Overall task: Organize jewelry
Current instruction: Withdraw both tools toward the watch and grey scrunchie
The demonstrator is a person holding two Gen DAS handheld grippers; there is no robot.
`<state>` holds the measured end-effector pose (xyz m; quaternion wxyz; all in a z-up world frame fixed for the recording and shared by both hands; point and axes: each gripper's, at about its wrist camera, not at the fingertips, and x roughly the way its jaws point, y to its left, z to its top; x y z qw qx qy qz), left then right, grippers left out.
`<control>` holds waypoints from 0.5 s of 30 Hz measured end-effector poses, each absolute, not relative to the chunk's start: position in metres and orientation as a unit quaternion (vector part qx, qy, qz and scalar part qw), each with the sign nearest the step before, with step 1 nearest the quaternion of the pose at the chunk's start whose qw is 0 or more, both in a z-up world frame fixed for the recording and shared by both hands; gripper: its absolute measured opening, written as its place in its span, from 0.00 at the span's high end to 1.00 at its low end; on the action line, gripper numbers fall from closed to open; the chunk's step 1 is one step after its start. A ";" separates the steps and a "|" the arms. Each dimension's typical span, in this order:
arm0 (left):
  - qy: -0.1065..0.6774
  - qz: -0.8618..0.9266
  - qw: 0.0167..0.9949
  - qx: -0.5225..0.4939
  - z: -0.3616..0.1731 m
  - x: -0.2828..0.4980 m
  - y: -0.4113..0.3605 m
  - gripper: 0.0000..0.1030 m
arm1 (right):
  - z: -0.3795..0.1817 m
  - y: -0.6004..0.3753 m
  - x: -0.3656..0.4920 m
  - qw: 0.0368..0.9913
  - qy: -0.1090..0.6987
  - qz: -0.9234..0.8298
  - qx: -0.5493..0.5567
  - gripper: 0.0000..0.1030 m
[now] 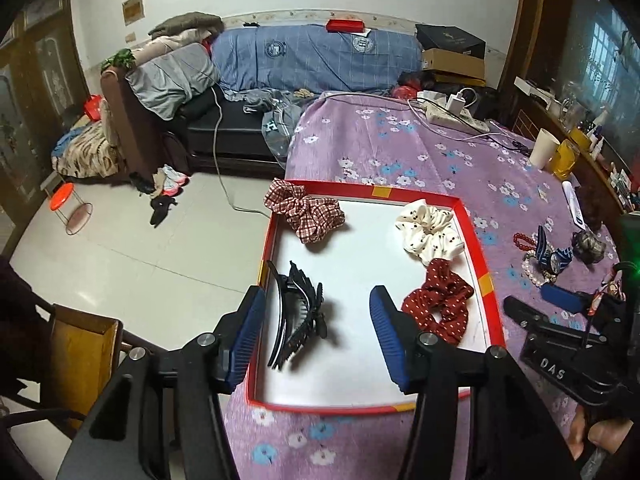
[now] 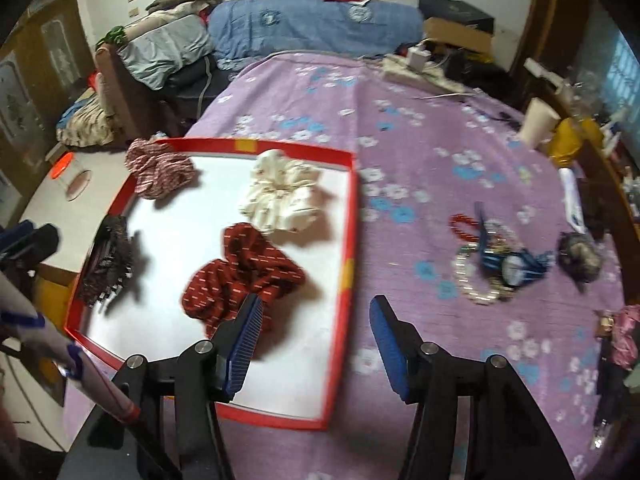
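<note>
Right wrist view: both tongs (image 2: pixel 316 346) (image 1: pixel 318 338) are spread, empty; tangled bracelets (image 2: pixel 486 264) could be dragged together.

Worktop (image 1: pixel 400 148) is covered with a purple floral cloth. A red-rimmed tray (image 1: pixel 486 280) lies on it at the near left edge. To the tray's right, on the cloth, lie a red bead bracelet (image 2: pixel 464 224), a pearl bracelet (image 2: pixel 472 284), a blue-strapped watch (image 2: pixel 514 266) and a dark hair tie (image 2: pixel 580 258), the first three bunched together, the hair tie just beside them. At the far end sits a white power strip (image 1: pixel 456 116) with a charger plugged in. A paper cup (image 1: pixel 544 148) and a yellow container (image 1: pixel 564 158) stand at the right edge.
</note>
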<state>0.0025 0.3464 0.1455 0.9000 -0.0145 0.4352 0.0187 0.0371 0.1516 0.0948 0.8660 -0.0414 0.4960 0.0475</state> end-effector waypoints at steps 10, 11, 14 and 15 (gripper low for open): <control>0.424 0.031 0.905 0.018 0.160 -0.028 0.283 0.48 | 0.113 0.098 0.003 0.880 0.471 0.025 -0.046 0.40; 0.423 0.029 0.905 0.020 0.161 -0.030 0.275 0.48 | 0.114 0.090 -0.002 0.881 0.471 0.025 -0.043 0.40; 0.421 0.024 0.906 0.029 0.162 -0.039 0.248 0.48 | 0.116 0.069 -0.013 0.882 0.470 0.020 -0.040 0.40; 0.421 0.022 0.906 0.032 0.162 -0.042 0.240 0.48 | 0.117 0.063 -0.016 0.882 0.470 0.019 -0.039 0.40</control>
